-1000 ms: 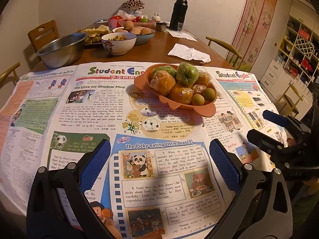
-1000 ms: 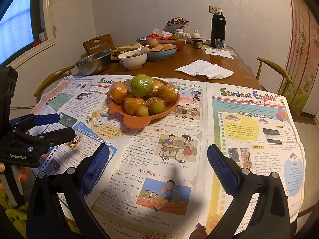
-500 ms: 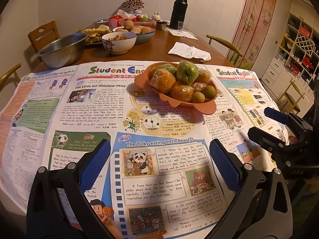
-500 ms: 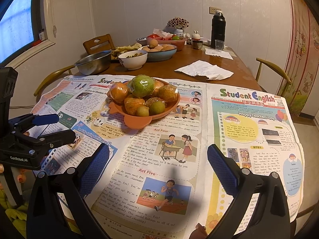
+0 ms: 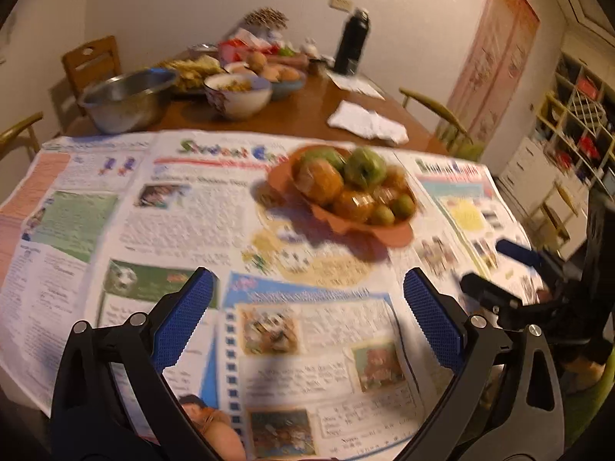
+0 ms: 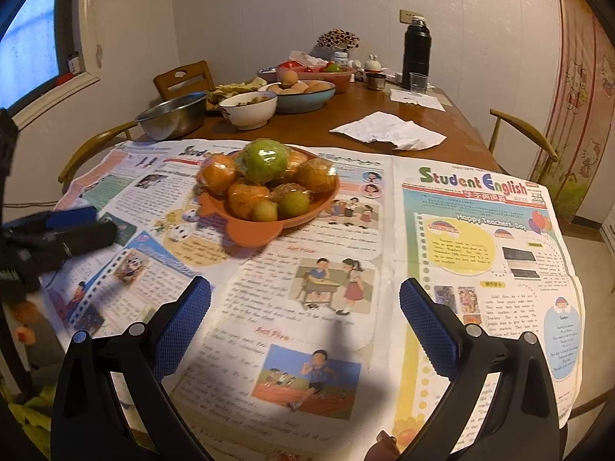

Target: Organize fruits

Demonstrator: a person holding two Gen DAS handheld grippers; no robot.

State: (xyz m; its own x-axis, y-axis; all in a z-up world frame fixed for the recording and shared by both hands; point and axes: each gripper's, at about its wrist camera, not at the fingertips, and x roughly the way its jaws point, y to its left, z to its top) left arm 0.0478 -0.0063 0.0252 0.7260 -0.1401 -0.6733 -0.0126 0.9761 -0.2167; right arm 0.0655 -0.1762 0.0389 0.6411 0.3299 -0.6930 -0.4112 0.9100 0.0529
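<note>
Hovering wide and empty, both claws, left claw (image 5: 307,307) and right claw (image 6: 305,307), face the fruit bowl (image 6: 269,230); the next move looks like reaching for one fruit.

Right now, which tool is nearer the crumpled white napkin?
Right. The right tool hovers over the newspaper's near edge, with the napkin ahead and slightly right. The left tool is farther left, so it sees the napkin diagonally across the table.

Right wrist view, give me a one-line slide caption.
Open right tongs hover above newspaper, facing an orange bowl of wrapped fruit.
</note>
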